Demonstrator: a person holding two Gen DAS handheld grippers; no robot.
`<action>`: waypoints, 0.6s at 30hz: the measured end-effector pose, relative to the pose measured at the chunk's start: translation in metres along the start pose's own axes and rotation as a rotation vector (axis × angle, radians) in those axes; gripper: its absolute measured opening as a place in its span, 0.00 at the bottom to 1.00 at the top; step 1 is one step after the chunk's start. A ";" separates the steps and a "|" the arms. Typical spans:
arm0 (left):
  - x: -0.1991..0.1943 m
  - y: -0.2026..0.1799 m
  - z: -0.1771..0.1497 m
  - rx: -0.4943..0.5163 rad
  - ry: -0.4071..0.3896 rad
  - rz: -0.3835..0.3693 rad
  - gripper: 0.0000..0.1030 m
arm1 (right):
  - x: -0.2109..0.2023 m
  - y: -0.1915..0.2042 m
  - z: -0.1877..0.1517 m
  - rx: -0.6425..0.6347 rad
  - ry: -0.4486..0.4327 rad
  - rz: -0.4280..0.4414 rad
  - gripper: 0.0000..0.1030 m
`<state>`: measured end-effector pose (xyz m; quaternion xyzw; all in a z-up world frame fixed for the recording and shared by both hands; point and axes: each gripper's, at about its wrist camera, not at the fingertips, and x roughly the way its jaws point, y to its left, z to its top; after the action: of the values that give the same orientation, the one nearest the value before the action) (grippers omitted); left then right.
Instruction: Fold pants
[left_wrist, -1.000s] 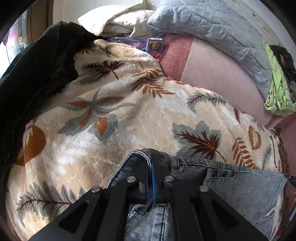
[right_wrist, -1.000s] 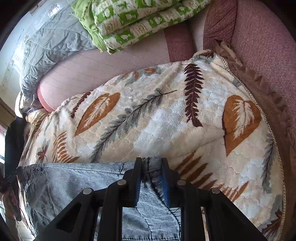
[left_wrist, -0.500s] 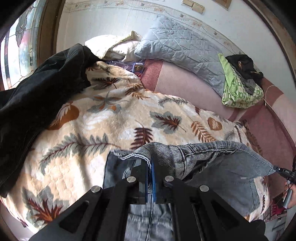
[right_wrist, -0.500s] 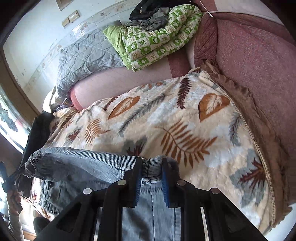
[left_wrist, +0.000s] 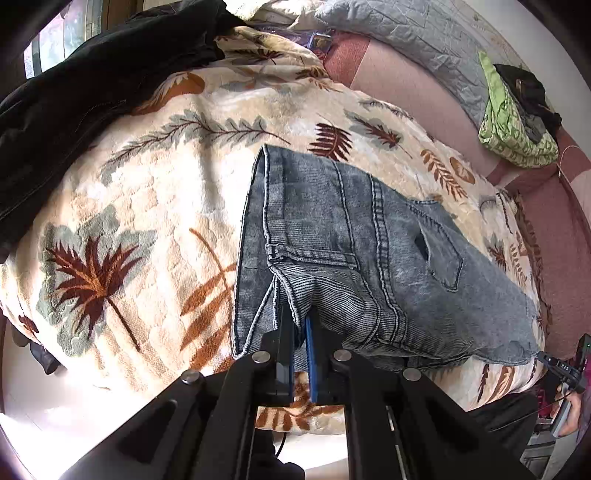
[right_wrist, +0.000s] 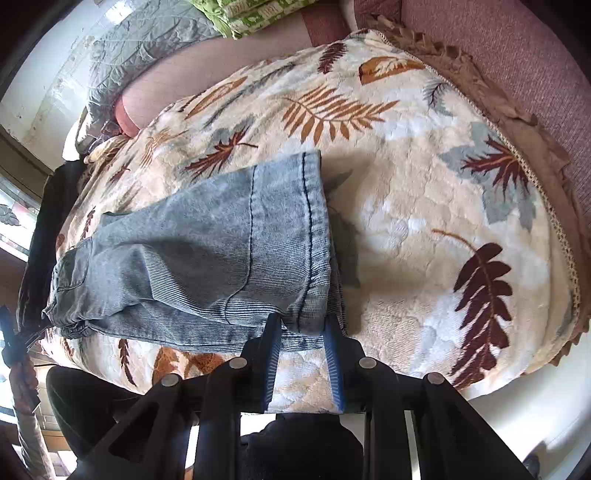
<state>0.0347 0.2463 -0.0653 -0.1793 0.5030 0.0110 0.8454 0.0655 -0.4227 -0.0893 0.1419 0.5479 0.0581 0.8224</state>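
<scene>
Faded blue denim pants are laid folded on a cream fleece blanket printed with brown and grey leaves, which covers a bed or couch.

In the left wrist view, the left claw is seen at the near edge of the pants, its black fingers with blue pads drawn almost together and clamped on a ribbed fold of denim at the seam.

In the right wrist view, the right claw is seen at the near corner of a hemmed leg end of the pants. Its jaws are opening; the hem corner lies between the blue pads, and a narrow gap can be made out on each side of the cloth.

A black jacket-like garment is heaped just beyond the blanket's far left edge. A grey quilted pillow is propped behind the blanket, against the pink upholstered back. A green patterned bundle of cloth rests beside that pillow, well apart from the pants.
</scene>
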 end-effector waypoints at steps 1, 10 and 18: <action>-0.003 -0.001 0.002 0.007 -0.002 0.009 0.07 | -0.006 0.000 0.002 0.000 -0.002 0.000 0.25; -0.058 -0.034 0.006 0.060 -0.181 0.101 0.15 | -0.029 0.041 0.013 0.072 -0.050 0.186 0.56; -0.057 -0.078 0.011 0.087 -0.210 0.010 0.46 | 0.042 0.108 0.044 0.062 -0.012 0.273 0.57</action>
<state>0.0315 0.1862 0.0107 -0.1376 0.4125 0.0122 0.9004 0.1284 -0.3165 -0.0781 0.2409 0.5202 0.1518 0.8052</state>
